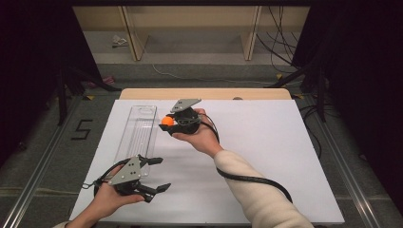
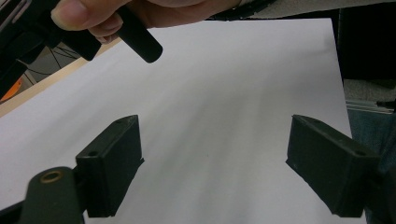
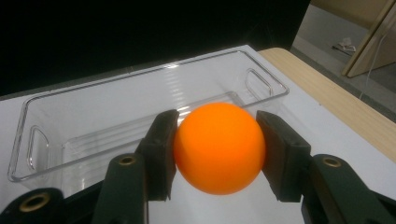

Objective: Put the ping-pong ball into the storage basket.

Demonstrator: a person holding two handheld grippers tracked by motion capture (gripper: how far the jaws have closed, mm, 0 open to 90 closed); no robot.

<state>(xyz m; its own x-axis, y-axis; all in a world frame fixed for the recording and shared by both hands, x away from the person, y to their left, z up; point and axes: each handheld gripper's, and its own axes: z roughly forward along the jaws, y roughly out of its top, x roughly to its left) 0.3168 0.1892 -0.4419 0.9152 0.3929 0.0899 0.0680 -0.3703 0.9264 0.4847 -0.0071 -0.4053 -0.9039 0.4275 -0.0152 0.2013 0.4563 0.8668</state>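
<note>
An orange ball [image 3: 218, 147] sits clamped between the black jaws of my right gripper [image 3: 217, 149], which is shut on it. In the high view that gripper [image 1: 167, 122] hovers just right of a long clear plastic tray [image 1: 138, 130], with the orange ball [image 1: 167, 120] at its tip. The clear tray [image 3: 93, 98] lies just beyond the ball and looks bare inside. My left gripper [image 1: 159, 173] rests near the table's front left corner, jaws open with nothing between them. From its own camera, the left gripper [image 2: 212, 170] faces bare white sheet.
A white sheet [image 1: 266, 147] covers the tabletop; a wooden edge [image 1: 204, 93] shows at the far side. The right gripper's cable [image 1: 256, 180] trails across the sheet by the sleeve. Dark floor, stands and cables surround the table.
</note>
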